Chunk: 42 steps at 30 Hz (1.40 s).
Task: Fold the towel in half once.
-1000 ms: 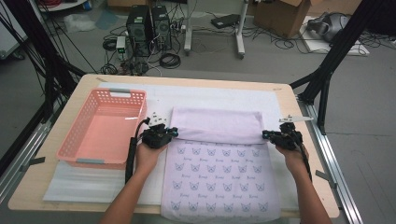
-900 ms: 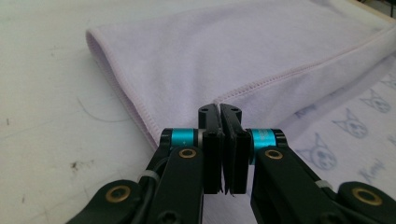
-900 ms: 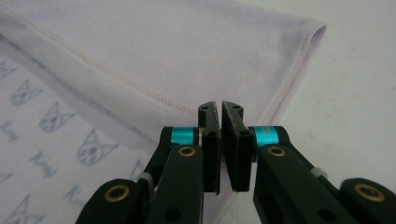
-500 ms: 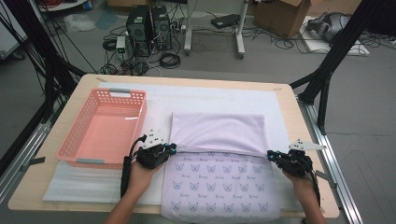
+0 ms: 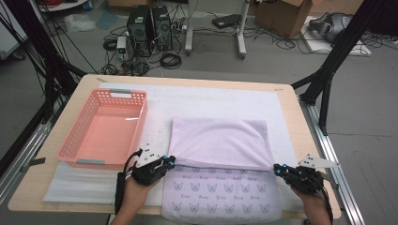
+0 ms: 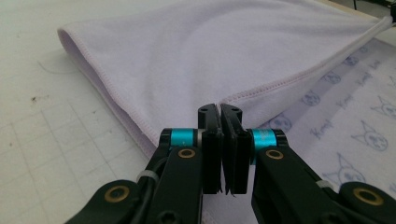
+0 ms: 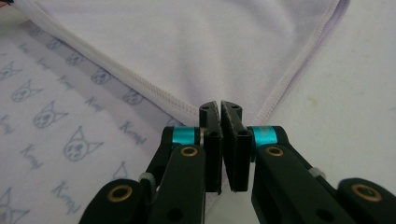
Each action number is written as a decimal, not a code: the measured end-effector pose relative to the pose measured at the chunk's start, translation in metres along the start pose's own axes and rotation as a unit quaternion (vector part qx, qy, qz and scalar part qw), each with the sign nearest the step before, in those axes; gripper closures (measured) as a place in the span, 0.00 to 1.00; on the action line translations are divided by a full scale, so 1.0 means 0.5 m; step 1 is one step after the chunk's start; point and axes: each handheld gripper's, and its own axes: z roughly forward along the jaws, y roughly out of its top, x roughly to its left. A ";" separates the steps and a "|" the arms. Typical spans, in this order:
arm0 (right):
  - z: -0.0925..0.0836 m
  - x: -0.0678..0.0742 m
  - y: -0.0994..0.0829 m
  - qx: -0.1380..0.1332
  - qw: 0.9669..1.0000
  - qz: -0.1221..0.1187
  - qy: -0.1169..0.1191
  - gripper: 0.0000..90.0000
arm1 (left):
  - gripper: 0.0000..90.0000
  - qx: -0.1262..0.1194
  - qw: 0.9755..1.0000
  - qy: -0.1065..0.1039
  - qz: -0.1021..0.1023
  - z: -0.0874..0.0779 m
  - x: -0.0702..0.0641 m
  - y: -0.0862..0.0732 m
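Observation:
A lilac towel (image 5: 218,140) lies on the white mat, its far half folded toward me with the plain side up. The cat-printed side (image 5: 225,194) shows along the near edge. My left gripper (image 5: 171,161) is shut on the left corner of the folded-over edge, and my right gripper (image 5: 277,169) is shut on the right corner. In the left gripper view the jaws (image 6: 220,109) pinch the stitched hem of the towel (image 6: 187,60). In the right gripper view the jaws (image 7: 220,107) clamp the corner where two hems of the towel (image 7: 187,46) meet.
A pink plastic basket (image 5: 121,92) stands empty at the left of the white mat (image 5: 211,101). The wooden table's right edge (image 5: 293,122) runs close to my right hand. Cables, computers and boxes lie on the floor beyond.
Both grippers have moved toward the near edge of the table, dragging the folded-over edge of the towel with them. The plain layer now covers more of the printed side.

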 end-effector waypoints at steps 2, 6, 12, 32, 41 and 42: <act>-0.005 0.005 -0.004 0.000 1.000 -0.001 0.001 0.97 | 0.96 0.001 1.000 0.000 -0.002 -0.005 -0.004 -0.004; -0.013 0.016 -0.012 0.003 1.000 -0.001 0.004 0.97 | 0.96 -0.001 1.000 -0.001 -0.004 -0.017 -0.012 -0.010; -0.028 0.034 -0.022 0.009 1.000 -0.007 0.005 0.97 | 0.96 0.002 1.000 -0.013 -0.007 -0.042 -0.027 -0.020; -0.072 0.067 -0.072 0.032 0.999 -0.005 0.020 0.85 | 0.69 0.015 1.000 -0.017 -0.010 -0.080 -0.057 -0.047; -0.038 0.017 -0.025 -0.008 0.999 0.031 -0.025 0.63 | 0.47 -0.011 0.999 -0.004 -0.043 -0.027 0.002 0.005; -0.029 0.010 -0.017 -0.006 0.999 0.028 -0.033 0.62 | 0.47 -0.011 0.999 0.005 -0.042 -0.018 0.010 0.011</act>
